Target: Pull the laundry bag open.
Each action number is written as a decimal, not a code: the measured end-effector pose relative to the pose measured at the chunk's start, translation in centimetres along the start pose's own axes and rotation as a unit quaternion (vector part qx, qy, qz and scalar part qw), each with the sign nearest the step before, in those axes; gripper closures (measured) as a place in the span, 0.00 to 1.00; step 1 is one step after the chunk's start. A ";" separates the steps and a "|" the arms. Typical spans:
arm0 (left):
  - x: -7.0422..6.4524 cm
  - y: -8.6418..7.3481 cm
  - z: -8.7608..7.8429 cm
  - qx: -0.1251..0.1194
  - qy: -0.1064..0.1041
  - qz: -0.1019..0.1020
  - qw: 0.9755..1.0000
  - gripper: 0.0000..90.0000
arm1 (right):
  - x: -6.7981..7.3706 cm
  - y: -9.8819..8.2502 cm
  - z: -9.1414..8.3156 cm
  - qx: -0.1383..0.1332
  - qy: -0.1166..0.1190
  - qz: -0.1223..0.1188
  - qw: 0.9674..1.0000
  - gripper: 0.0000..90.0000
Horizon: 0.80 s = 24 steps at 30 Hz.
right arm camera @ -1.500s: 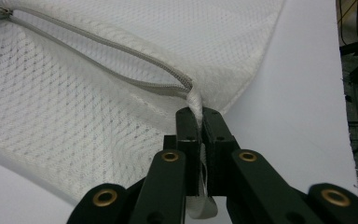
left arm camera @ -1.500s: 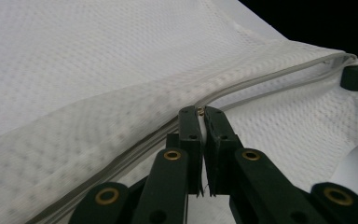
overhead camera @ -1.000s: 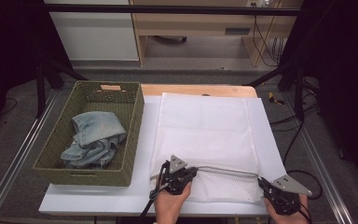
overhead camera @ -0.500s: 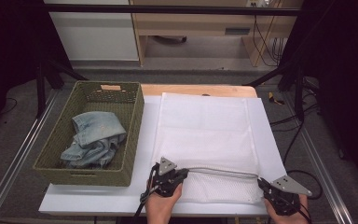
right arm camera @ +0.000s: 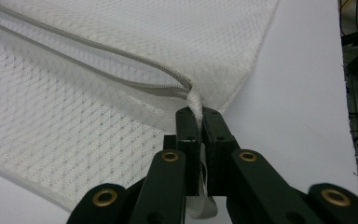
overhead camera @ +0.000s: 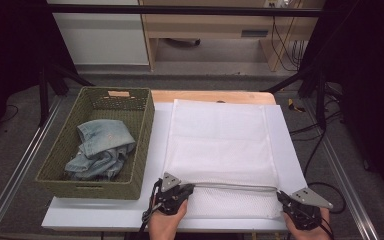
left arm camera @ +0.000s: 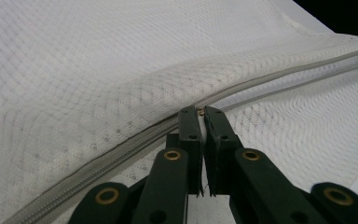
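A white mesh laundry bag [overhead camera: 220,145] lies flat on the white table top [overhead camera: 105,216], its grey zipper [overhead camera: 235,187] running along the near edge. My left gripper [overhead camera: 190,188] is at the zipper's left part, shut on the small brass zipper pull [left arm camera: 200,111]. In the left gripper view the zipper [left arm camera: 98,161] is joined on one side of the jaws and split into two lines on the other. My right gripper [overhead camera: 281,196] holds the bag's near right corner, shut on the white fabric tab [right arm camera: 194,100] at the zipper's end.
A green woven basket [overhead camera: 146,135] stands left of the bag with crumpled blue jeans [overhead camera: 102,150] inside. A wooden board [overhead camera: 160,96] shows at the table's far edge. Cables [overhead camera: 320,190] trail off to the right. Bare table strips flank the bag.
My left gripper has slid to the left along the zipper line with the pull in its jaws. The right gripper has kept still on the corner tab.
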<state>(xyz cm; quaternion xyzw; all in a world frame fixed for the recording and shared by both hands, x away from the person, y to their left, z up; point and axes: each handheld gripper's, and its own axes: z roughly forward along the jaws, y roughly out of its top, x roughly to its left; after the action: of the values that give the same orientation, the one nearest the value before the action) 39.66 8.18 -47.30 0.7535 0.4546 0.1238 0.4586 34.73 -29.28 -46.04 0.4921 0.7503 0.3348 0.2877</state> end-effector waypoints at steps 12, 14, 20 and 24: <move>1.2 -0.5 -1.2 -0.009 0.020 0.000 1.000 0.96 | -0.2 -0.2 0.2 0.006 -0.007 0.000 1.000 0.96; 1.5 -0.6 -1.6 -0.011 0.023 -0.002 1.000 0.96 | -0.2 -0.2 0.2 0.008 -0.006 0.001 1.000 0.96; 2.0 -0.9 -2.2 -0.008 0.039 0.008 0.999 0.96 | -0.2 -0.2 0.2 0.011 -0.008 0.002 1.000 0.96; 1.8 -1.1 -2.4 -0.010 0.043 0.014 0.999 0.96 | -0.2 -0.3 0.2 0.011 -0.008 0.002 1.000 0.96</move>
<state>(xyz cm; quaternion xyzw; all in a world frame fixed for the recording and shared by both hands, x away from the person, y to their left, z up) 38.57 11.19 -47.31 0.7490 0.4622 0.1669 0.4445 34.83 -29.51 -46.36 0.4993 0.7508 0.3230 0.2875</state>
